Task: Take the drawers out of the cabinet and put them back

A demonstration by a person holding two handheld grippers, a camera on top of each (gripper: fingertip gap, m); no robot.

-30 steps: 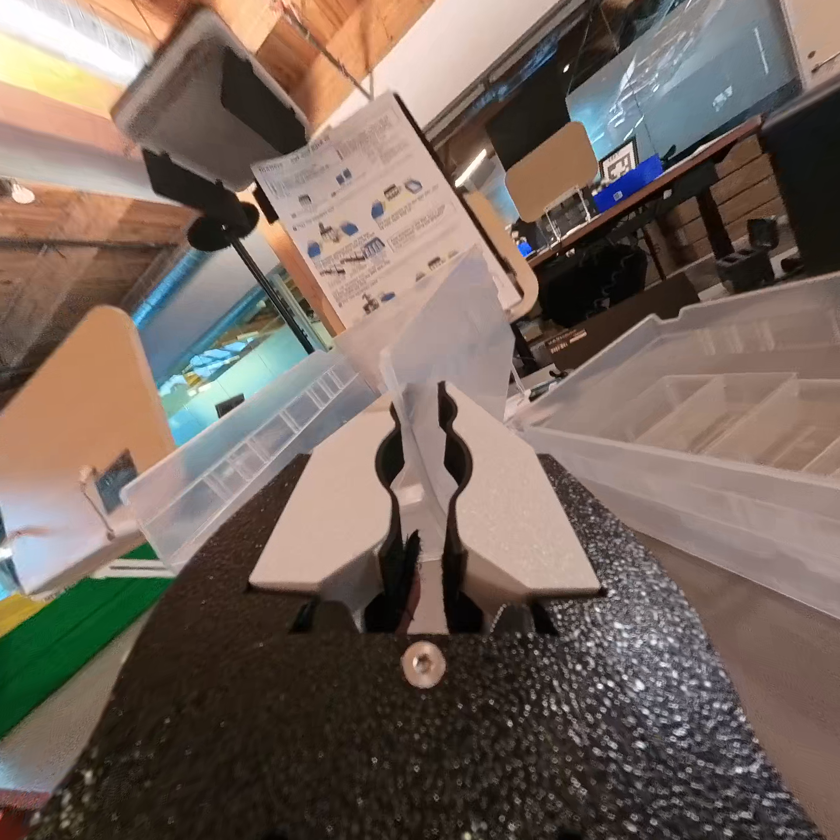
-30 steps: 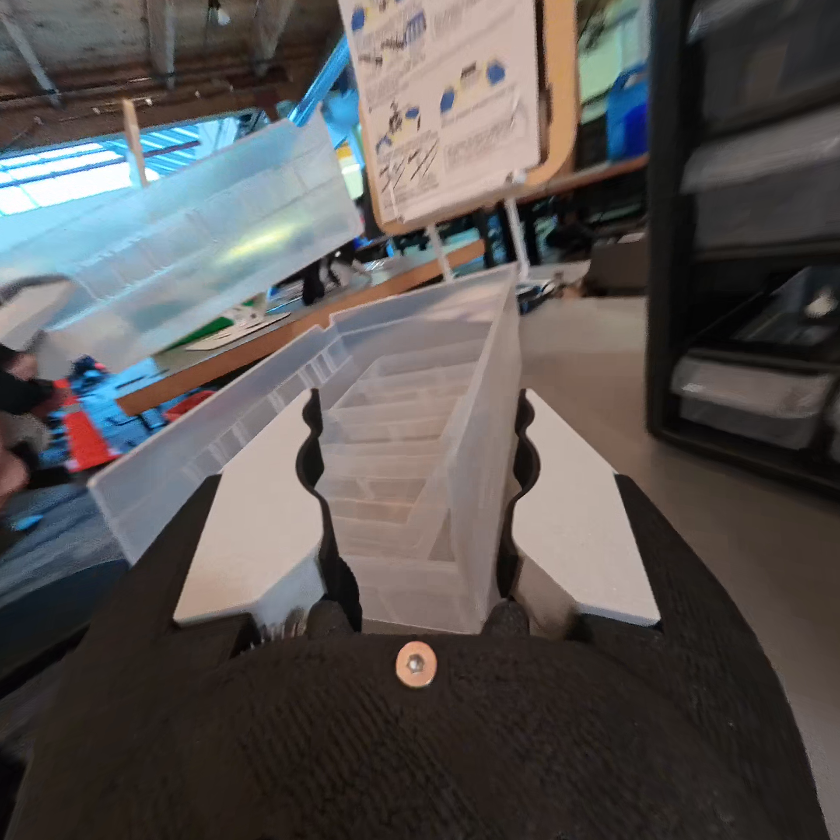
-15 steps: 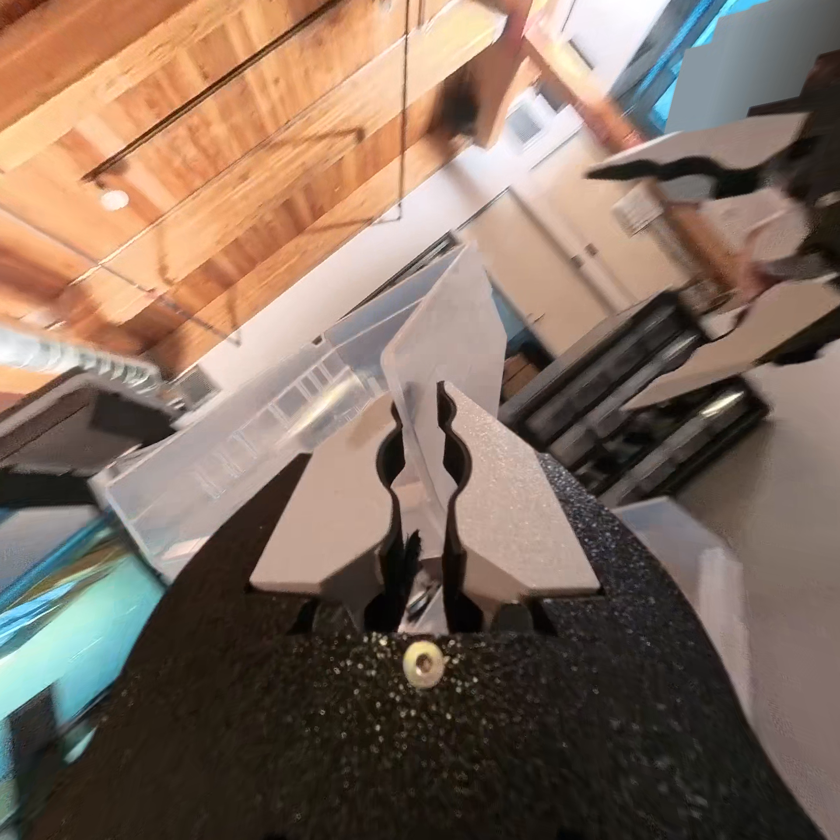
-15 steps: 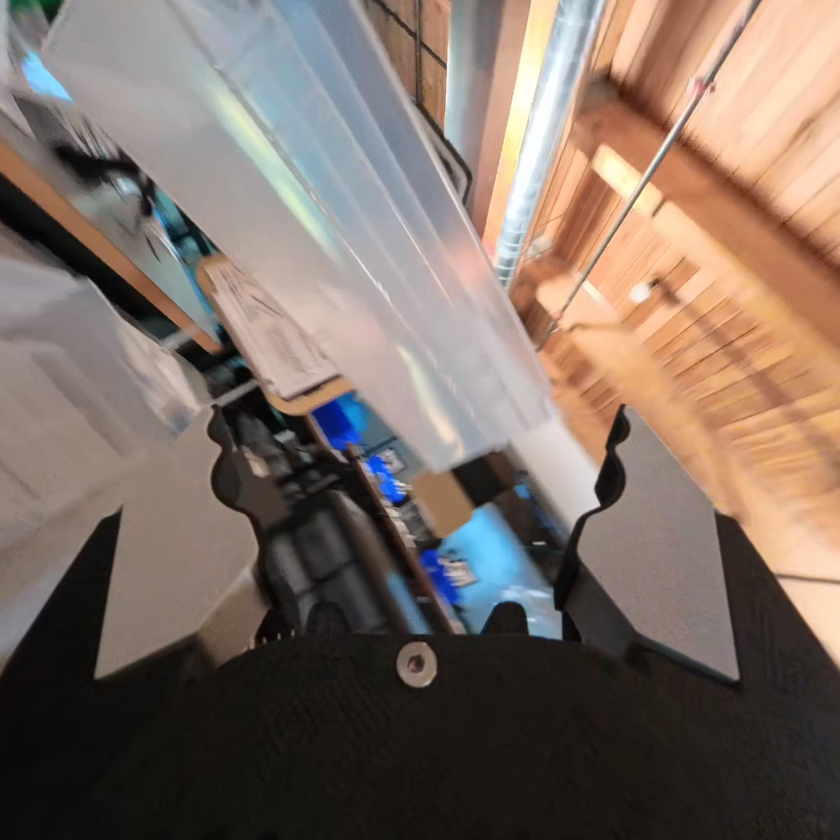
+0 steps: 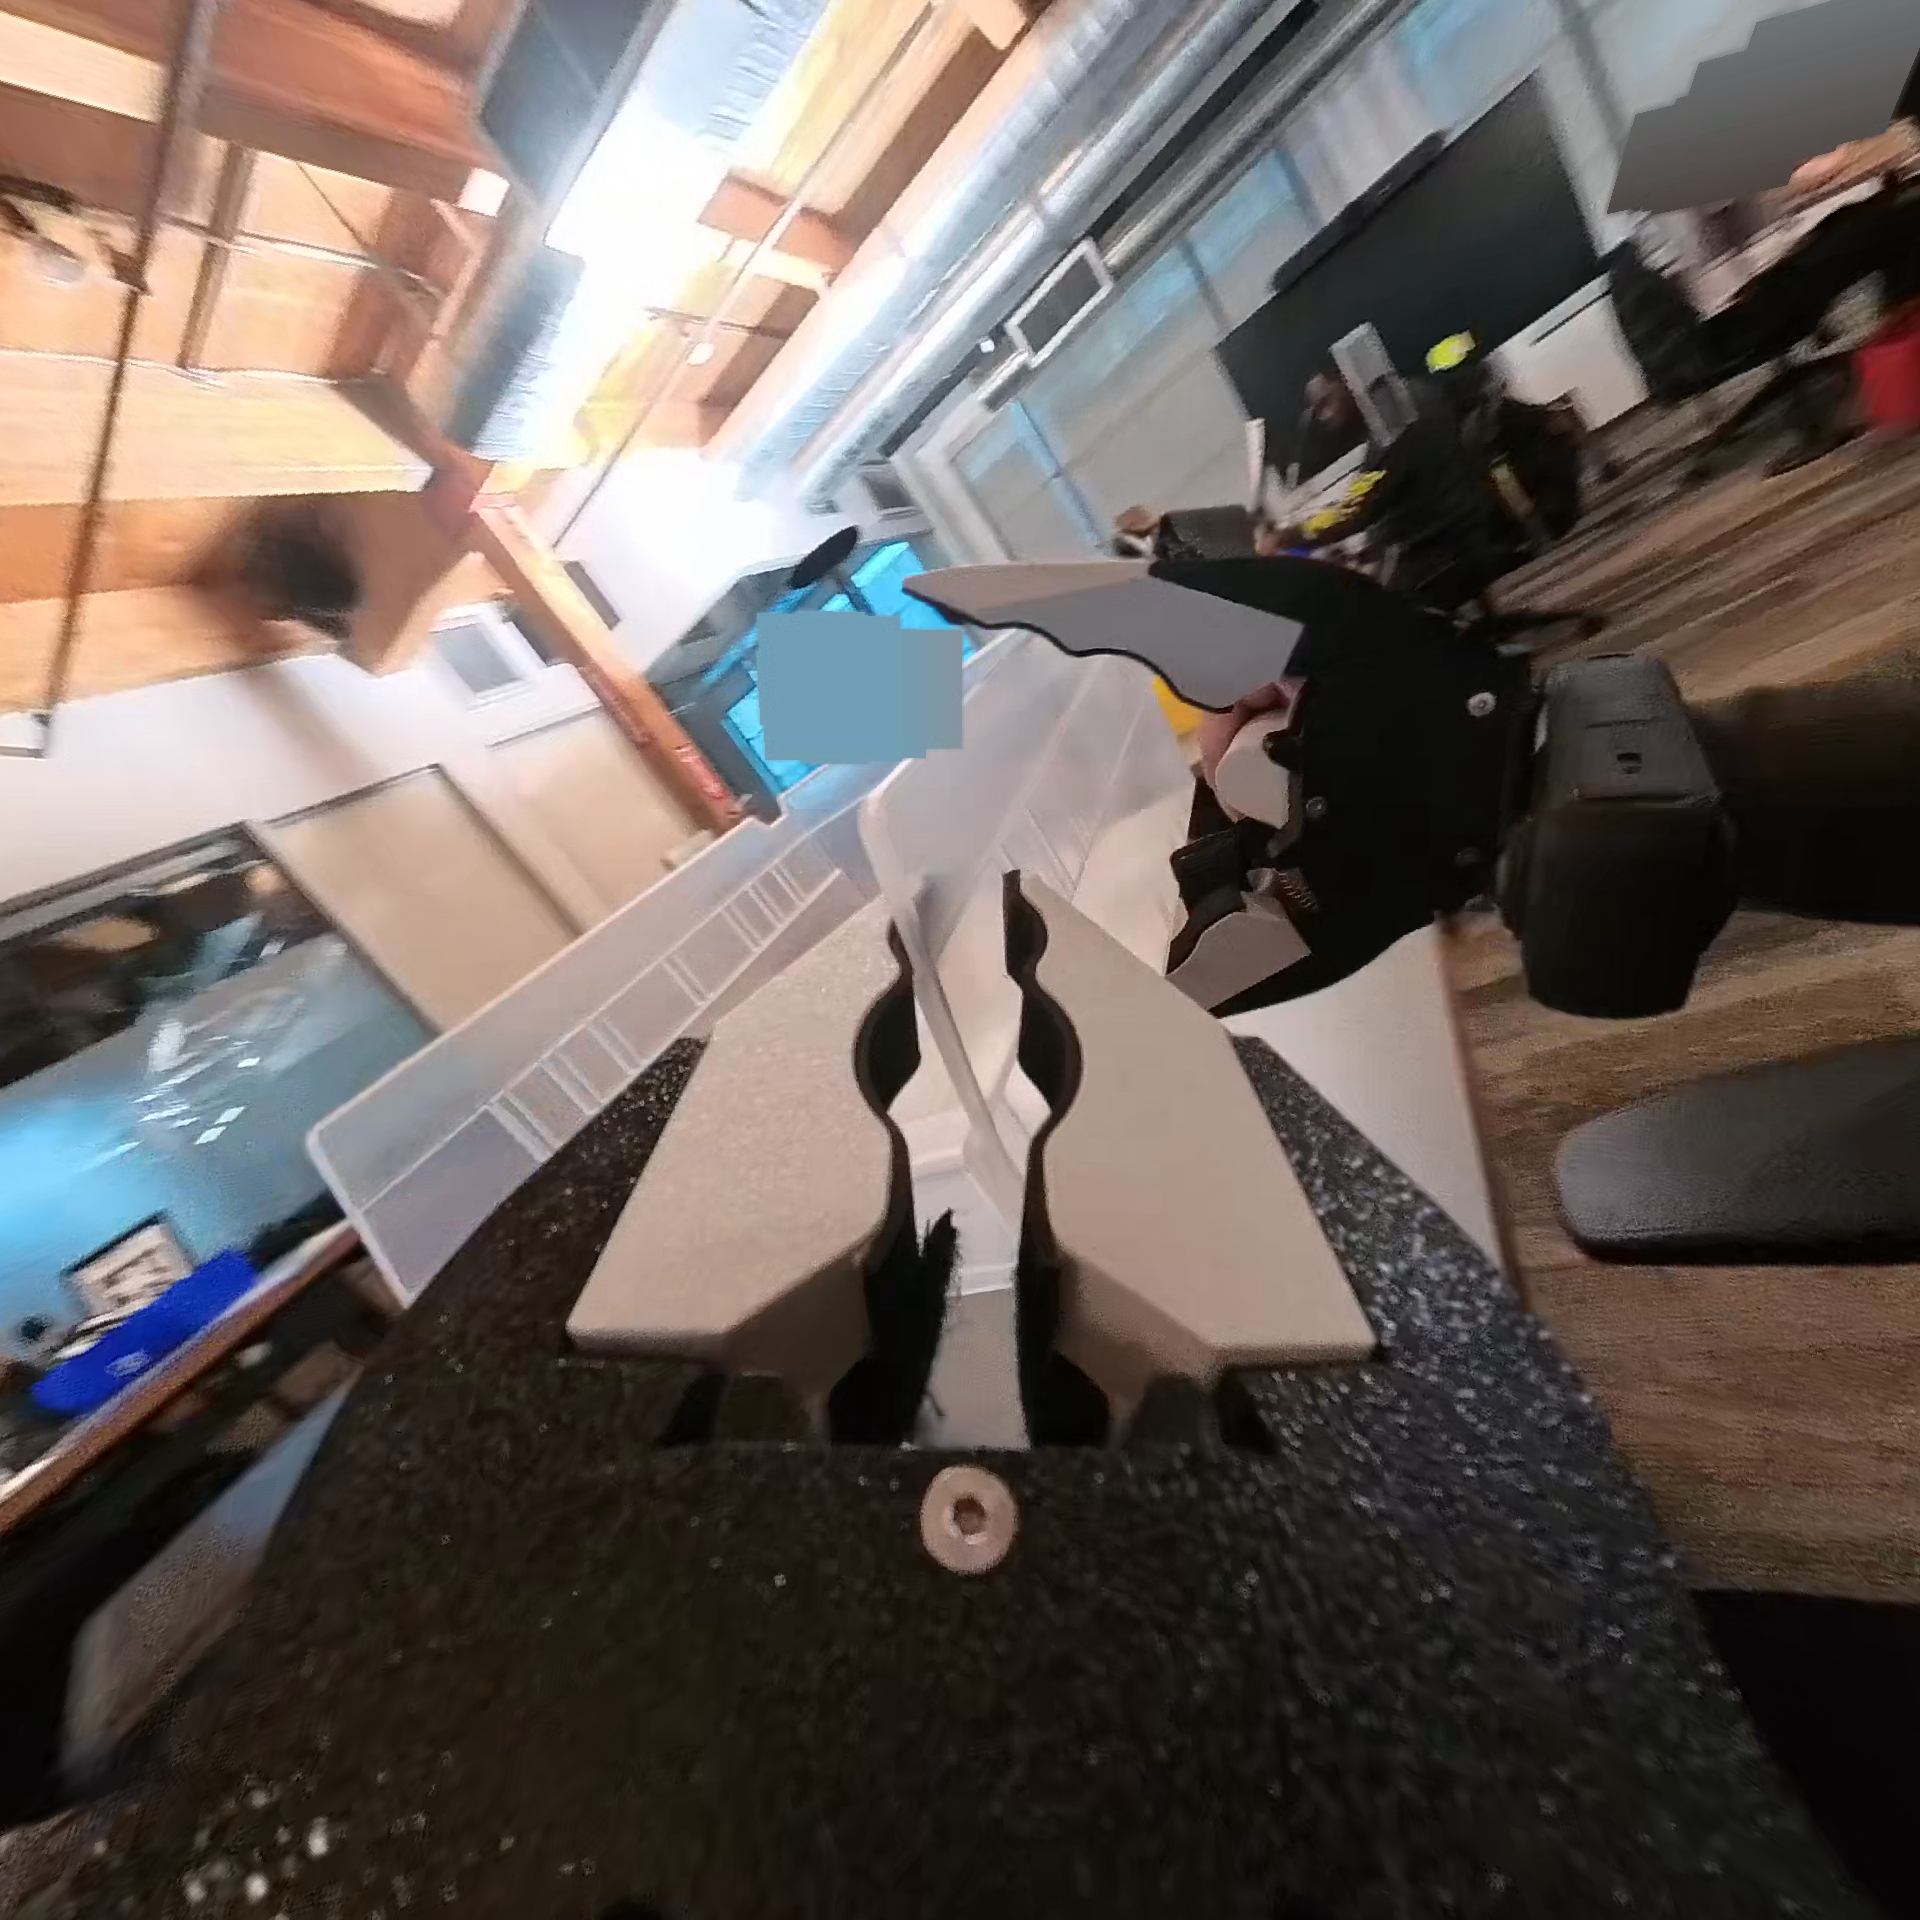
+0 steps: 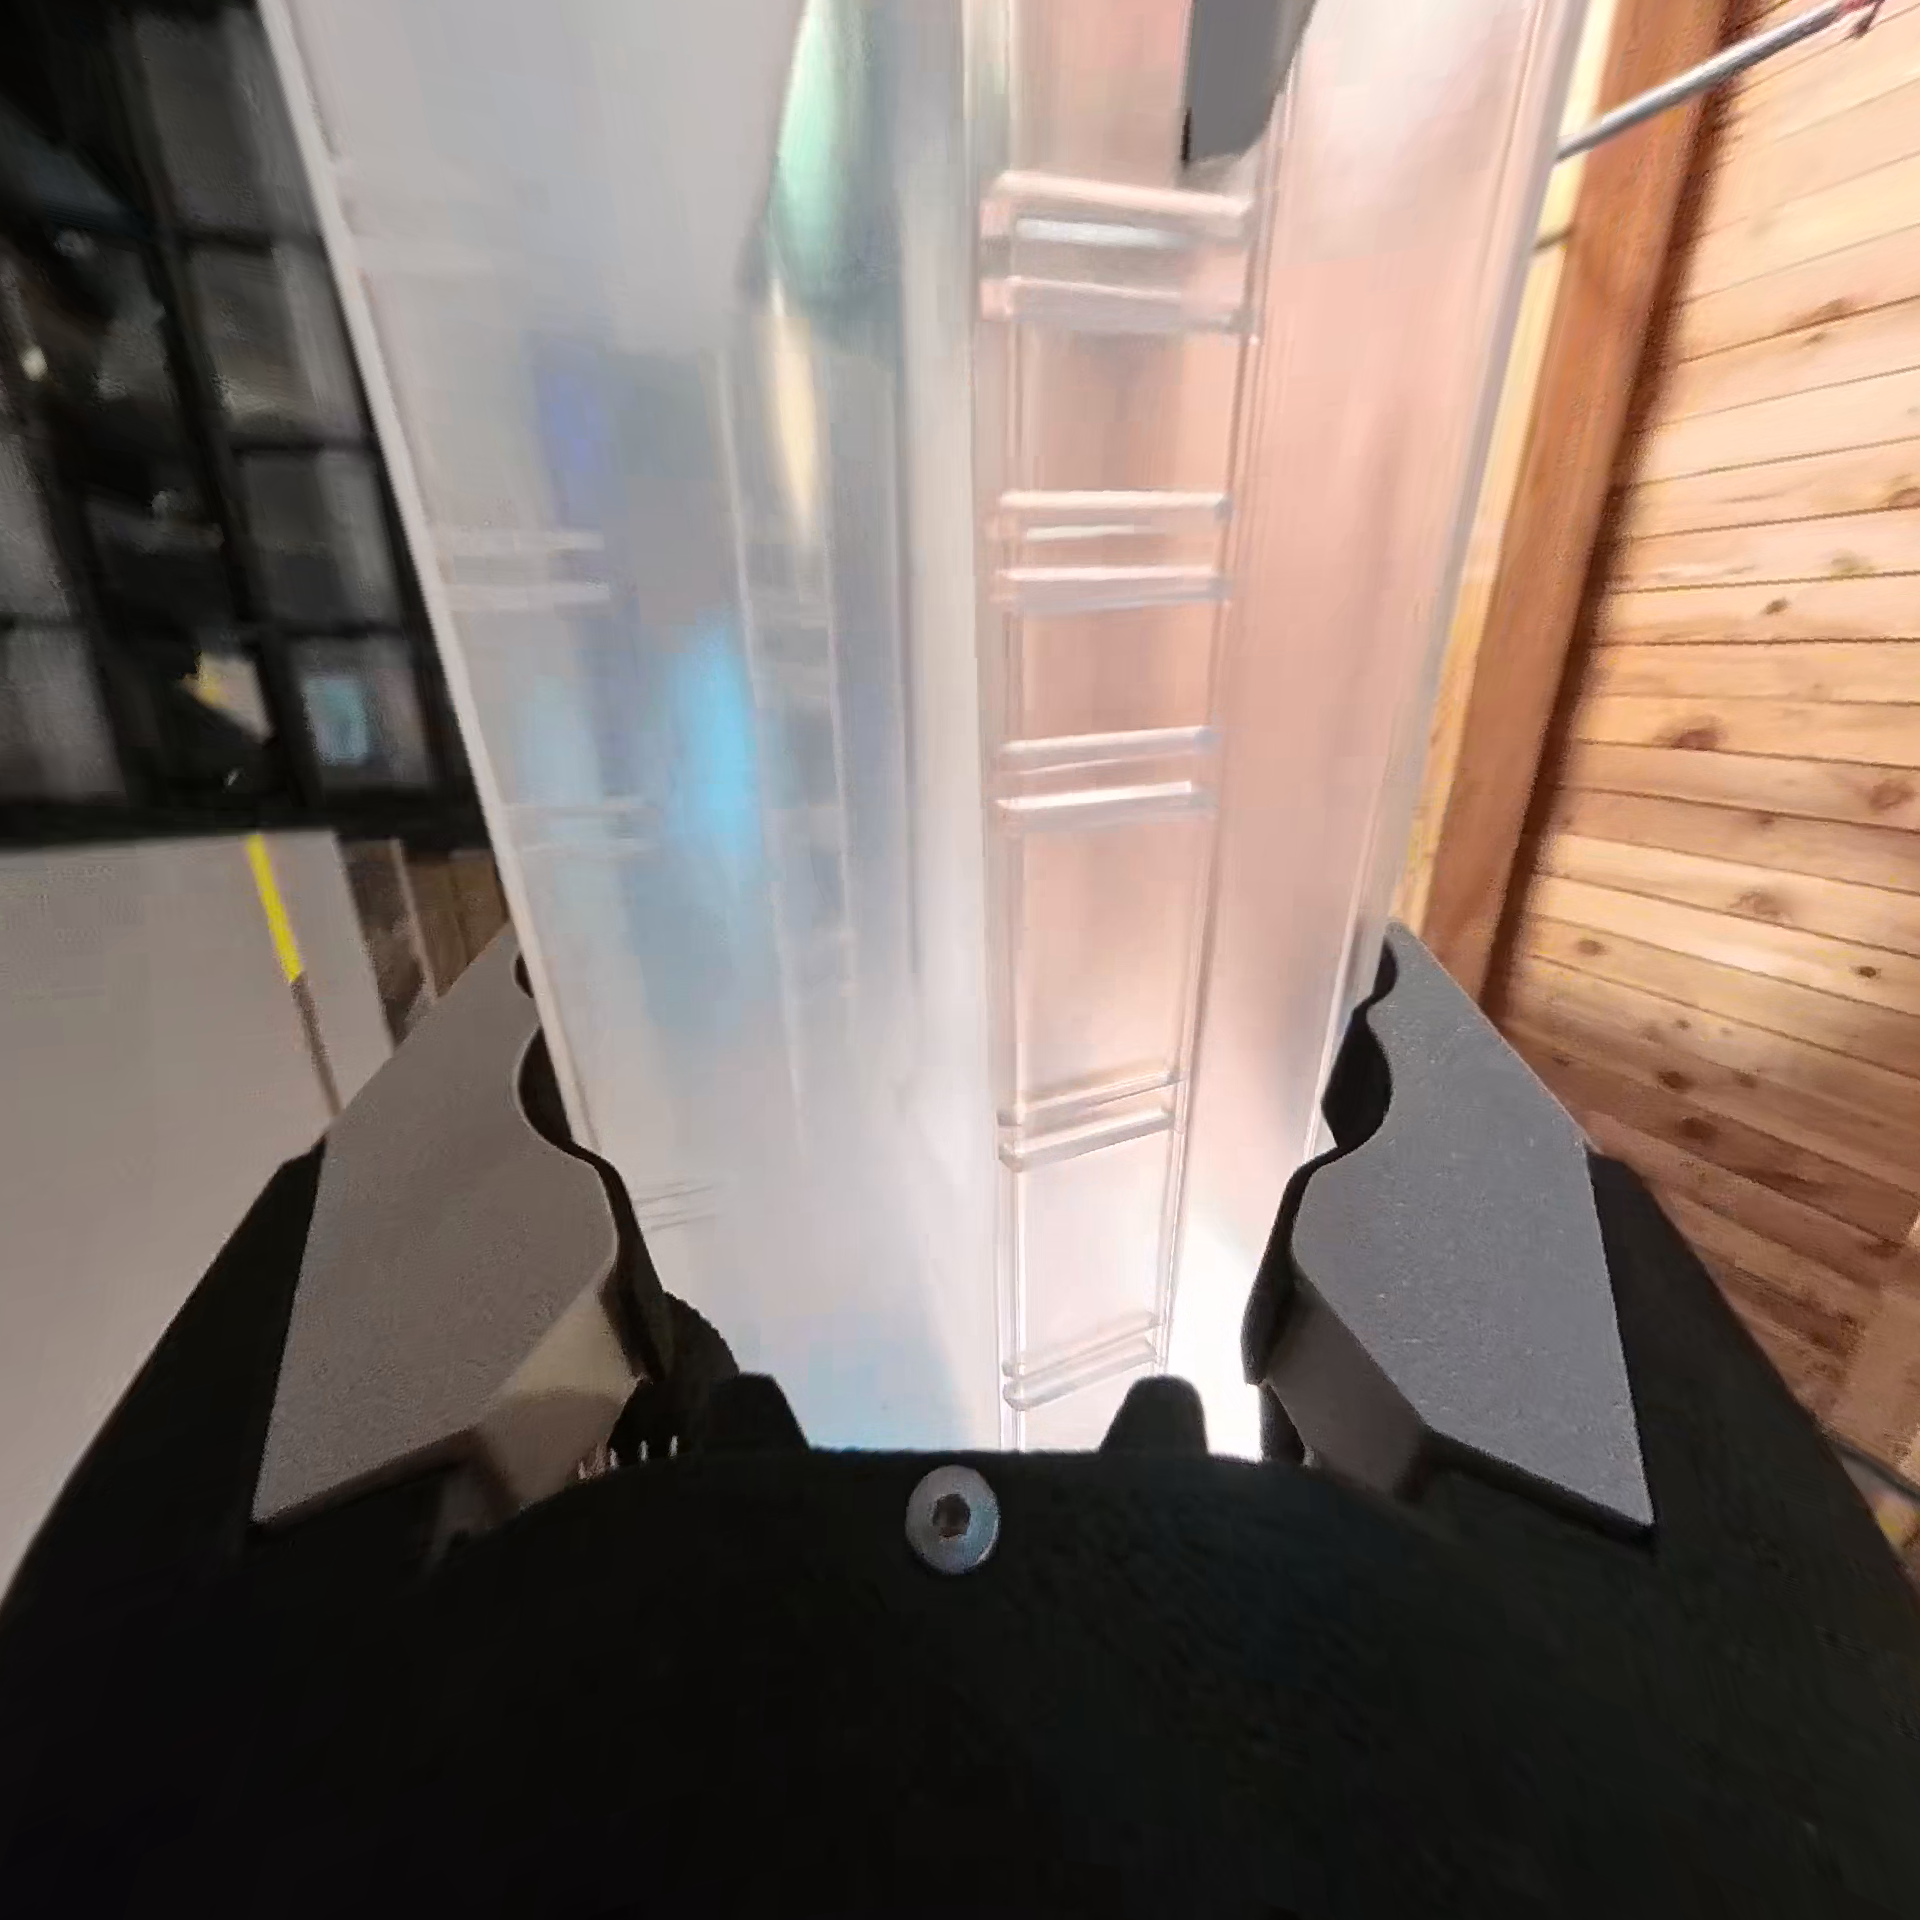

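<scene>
A clear plastic drawer with divider slots is held up in the air, tilted. My left gripper is shut on a thin wall at its near end. My right gripper shows at the drawer's far end, its fingers spread above and below it. In the right wrist view the drawer runs lengthwise away from the right gripper. The wide-set fingers touch both of its sides. The black cabinet with grey drawers is blurred at the left.
A grey table top lies below left, with a yellow strip along its edge. A black chair seat is at the right over wood flooring. People stand far off. Wooden ceiling boards fill the right.
My right gripper left the second drawer on the table, opened wide, and came onto the far end of the drawer in my left gripper. Both grippers swung upward and the drawer tilted.
</scene>
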